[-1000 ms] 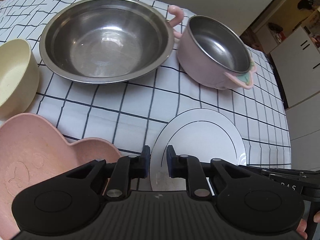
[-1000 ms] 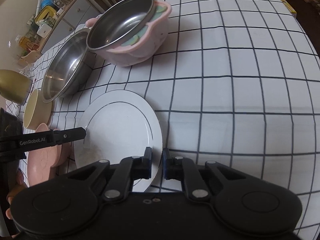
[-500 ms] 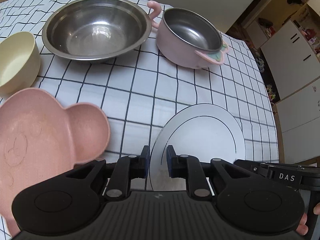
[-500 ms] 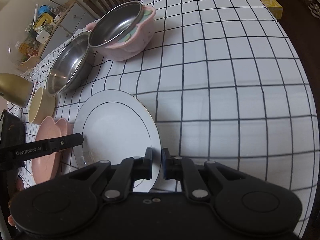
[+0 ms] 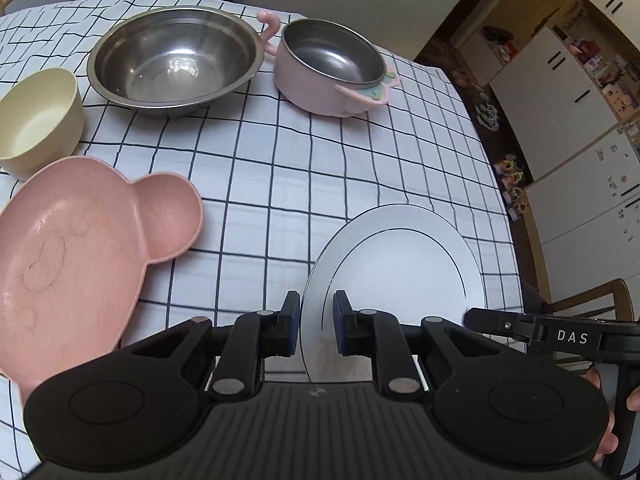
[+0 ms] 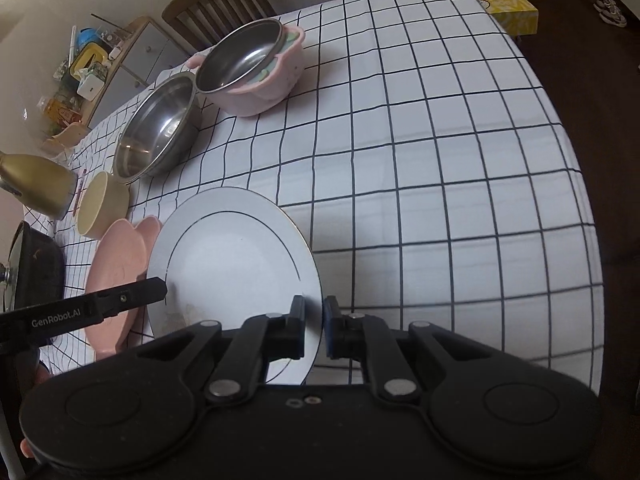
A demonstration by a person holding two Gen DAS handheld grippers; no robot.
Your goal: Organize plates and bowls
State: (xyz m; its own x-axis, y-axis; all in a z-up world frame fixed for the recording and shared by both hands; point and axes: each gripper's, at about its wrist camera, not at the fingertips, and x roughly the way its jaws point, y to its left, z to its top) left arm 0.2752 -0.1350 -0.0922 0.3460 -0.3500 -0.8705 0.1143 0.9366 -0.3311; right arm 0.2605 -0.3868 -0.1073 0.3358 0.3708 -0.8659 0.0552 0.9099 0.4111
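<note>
Above checked cloth point(image 5: 280, 168), white plate point(image 5: 400, 264) apparently lifted, both jaws pinching opposite rims.

the tablecloth point(image 5: 280, 160) is white with a dark grid of thin lines. at 5 o'clock the plate point(image 5: 400, 264) is white with a thin black ring. at 9 o'clock the bear-shaped plate point(image 5: 80, 240) is pink. the small bowl point(image 5: 36, 120) is cream, the wide bowl point(image 5: 176, 60) silver steel, and the handled bowl point(image 5: 328, 68) pink outside, steel inside, with green on its handle.
</note>
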